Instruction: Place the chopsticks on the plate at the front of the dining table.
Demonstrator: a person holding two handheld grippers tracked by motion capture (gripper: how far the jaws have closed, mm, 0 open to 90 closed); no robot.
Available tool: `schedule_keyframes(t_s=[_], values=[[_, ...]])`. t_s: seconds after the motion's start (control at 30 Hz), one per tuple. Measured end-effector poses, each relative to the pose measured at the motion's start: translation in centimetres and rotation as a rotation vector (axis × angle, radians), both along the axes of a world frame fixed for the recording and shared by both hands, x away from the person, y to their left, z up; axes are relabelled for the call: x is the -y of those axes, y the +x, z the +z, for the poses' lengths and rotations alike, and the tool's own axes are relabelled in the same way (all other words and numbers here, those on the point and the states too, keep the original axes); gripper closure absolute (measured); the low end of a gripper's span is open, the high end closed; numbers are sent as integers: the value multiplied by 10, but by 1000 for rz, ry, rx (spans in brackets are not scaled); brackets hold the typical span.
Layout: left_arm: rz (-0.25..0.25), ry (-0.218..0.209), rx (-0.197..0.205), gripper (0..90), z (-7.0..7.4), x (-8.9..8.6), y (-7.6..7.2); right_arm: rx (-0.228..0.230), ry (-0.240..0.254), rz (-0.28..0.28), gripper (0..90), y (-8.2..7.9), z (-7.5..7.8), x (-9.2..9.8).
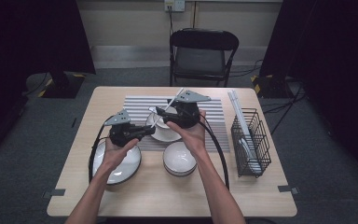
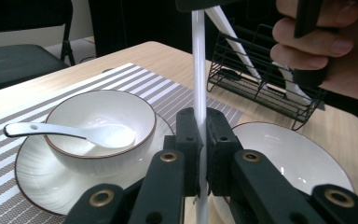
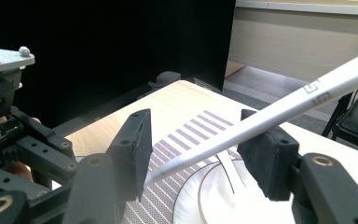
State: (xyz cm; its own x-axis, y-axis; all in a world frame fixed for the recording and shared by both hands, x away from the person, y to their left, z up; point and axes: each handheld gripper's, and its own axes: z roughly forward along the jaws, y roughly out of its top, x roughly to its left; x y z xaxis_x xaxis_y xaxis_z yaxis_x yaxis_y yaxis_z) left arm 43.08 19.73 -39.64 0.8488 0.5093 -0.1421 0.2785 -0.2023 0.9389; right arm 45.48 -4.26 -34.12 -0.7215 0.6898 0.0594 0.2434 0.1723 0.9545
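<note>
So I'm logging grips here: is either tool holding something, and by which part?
The left tool clamps a white chopstick near its lower end. The right tool has open jaws around it, not gripping.

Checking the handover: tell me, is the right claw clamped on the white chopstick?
No: the right claw stands open around the white chopstick.

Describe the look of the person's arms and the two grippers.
Both forearms are bare, with no sleeve in view. The left gripper and right gripper are black, each topped by a grey three-cornered plate and trailing a black cable. Up close, the jaws are blocky black pads on linkage arms with brass-coloured pivot pins.
</note>
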Motion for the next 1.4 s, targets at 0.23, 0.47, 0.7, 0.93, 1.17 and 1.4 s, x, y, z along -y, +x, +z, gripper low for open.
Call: schedule_keyframes(t_s=[0.23, 0.47, 0.7, 0.93, 1.17, 1.4], values=[[1, 6, 8, 859, 0, -4, 0, -15, -2, -14, 446, 1, -6, 4], [3, 13, 4, 859, 0, -2, 1, -28, -1, -25, 429, 3, -11, 7], [-1, 18, 6, 859, -2, -2, 2, -34, 8, -38, 391, 3, -13, 13], [17, 16, 2, 859, -2, -7, 2, -42, 19, -48, 342, 3, -14, 18], [26, 14, 4, 859, -2, -10, 3, -51, 18, -46, 327, 3, -19, 19], [21, 11, 2, 859, -3, -12, 5, -52, -5, -48, 324, 2, -19, 21]])
